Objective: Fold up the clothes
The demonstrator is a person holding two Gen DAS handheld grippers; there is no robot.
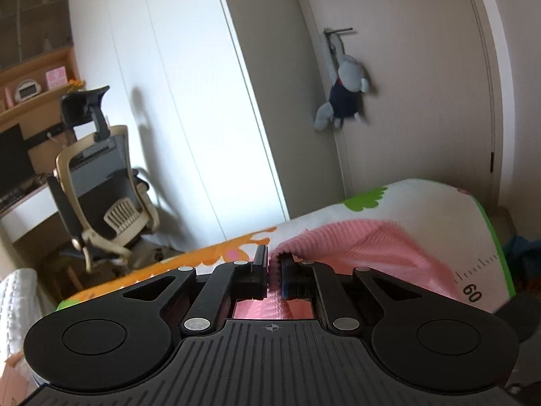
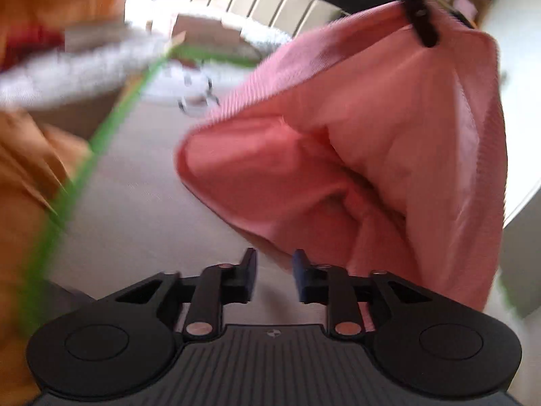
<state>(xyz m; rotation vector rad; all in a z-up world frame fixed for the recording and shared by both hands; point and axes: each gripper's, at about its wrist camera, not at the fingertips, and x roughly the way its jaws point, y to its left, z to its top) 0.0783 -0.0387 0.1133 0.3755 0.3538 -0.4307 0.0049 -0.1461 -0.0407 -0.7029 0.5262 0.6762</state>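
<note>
A pink ribbed knit garment lies partly on a white mat with green border and orange and pink prints. My left gripper is shut on an edge of this garment, with pink cloth pinched between its fingers. In the right wrist view the same pink garment hangs bunched above the mat, lifted at its top corner by the left gripper. My right gripper stands open just below the garment's lower fold, with nothing between its fingers. The right wrist view is motion-blurred.
An office chair and a desk with shelves stand at left. White wardrobe doors and a door with a hanging plush toy are ahead. A white fluffy textile and orange fabric lie beside the mat.
</note>
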